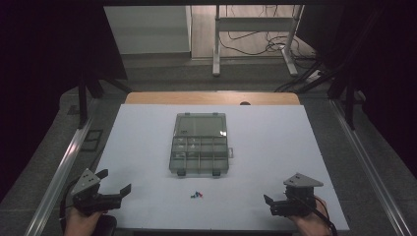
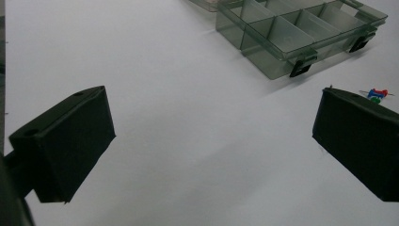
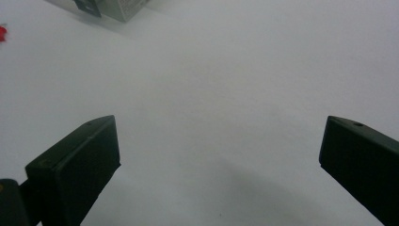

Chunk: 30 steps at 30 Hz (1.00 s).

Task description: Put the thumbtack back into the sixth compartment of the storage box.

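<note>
Tiny, indistinct push pins (image 1: 196, 195)

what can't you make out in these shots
- Pushpins: too small in the high view to count; in the left gripper view the right jaw covers part of them.
- Organizer box: compartment contents unclear through dim tinted plastic; cut by the top edge in both gripper views.
- Left hand: cut by the high view's bottom edge.
</note>
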{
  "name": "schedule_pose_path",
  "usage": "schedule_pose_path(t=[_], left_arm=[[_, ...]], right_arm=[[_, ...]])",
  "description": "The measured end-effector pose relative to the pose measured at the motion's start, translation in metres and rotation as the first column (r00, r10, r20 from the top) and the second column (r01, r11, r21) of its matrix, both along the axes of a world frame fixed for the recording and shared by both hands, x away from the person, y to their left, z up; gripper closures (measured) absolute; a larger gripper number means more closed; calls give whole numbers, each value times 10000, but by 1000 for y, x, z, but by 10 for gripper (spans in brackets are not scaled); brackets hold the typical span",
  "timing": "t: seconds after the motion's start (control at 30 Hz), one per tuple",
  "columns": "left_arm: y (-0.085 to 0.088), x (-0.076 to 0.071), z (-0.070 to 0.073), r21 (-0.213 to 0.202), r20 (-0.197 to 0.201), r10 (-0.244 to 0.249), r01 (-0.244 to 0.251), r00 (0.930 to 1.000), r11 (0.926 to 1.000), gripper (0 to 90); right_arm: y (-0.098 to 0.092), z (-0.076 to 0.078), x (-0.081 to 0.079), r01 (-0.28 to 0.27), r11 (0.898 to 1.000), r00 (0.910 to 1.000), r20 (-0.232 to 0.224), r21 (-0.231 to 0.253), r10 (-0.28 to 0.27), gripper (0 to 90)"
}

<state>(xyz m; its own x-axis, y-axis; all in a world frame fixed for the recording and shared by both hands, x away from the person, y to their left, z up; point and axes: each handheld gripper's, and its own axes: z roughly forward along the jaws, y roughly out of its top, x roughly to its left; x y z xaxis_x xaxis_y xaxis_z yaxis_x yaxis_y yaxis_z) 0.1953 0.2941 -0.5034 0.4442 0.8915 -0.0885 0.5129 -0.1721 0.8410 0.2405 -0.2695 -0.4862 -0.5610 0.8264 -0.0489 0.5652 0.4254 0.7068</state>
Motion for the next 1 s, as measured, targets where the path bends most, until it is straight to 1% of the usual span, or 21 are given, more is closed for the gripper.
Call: schedule_pose_path(t=[0.2,0.23,0.27,0.3,0.33,0.4,0.67,0.7,0.8,0.93,0.97,1.0], left_arm=[[1,0,0,-84,11,22,-22,10000,10000,0],[1,0,0,-76,14,20,-20,10000,10000,0],[1,0,0,-57,12,16,-16,10000,10000,0],[0,0,0,-38,18,6,-6,10000,10000,0],[0,0,0,-6,24,-8,8,10000,10000,0],[-1,0,0,32,37,-21,20,10000,10000,0],[-2,0,0,189,34,-79,79,10000,9998,0],[-3,0,0,262,38,-133,132,9999,9996,0],[-3,0,0,279,51,-148,146,9999,9995,0],[-3,0,0,278,57,-159,157,9999,9995,0],[-3,0,0,273,61,-170,168,9998,9995,0],[-3,0,0,273,61,-170,168,9998,9995,0]], right_arm=[[9,5,2,-274,9996,9995,128,-29,274,0],[10,5,2,-319,9995,9994,94,-30,319,0],[14,6,4,-483,9988,9988,-1,-40,483,0],[14,6,4,-483,9988,9988,-1,-40,483,0],[18,6,6,-639,9979,9980,-30,-104,639,0],[21,6,7,-756,9970,9971,-14,-159,755,0],[33,9,13,-1097,9940,9939,-115,-34,1096,0],[38,10,15,-1112,9938,9934,-277,70,1114,0],[47,12,20,-1246,9920,9910,-478,198,1254,0],[57,14,23,-1394,9900,9885,-558,208,1403,0],[64,14,26,-1416,9898,9881,-574,183,1425,0],[64,14,26,-1416,9898,9881,-574,183,1425,0]])
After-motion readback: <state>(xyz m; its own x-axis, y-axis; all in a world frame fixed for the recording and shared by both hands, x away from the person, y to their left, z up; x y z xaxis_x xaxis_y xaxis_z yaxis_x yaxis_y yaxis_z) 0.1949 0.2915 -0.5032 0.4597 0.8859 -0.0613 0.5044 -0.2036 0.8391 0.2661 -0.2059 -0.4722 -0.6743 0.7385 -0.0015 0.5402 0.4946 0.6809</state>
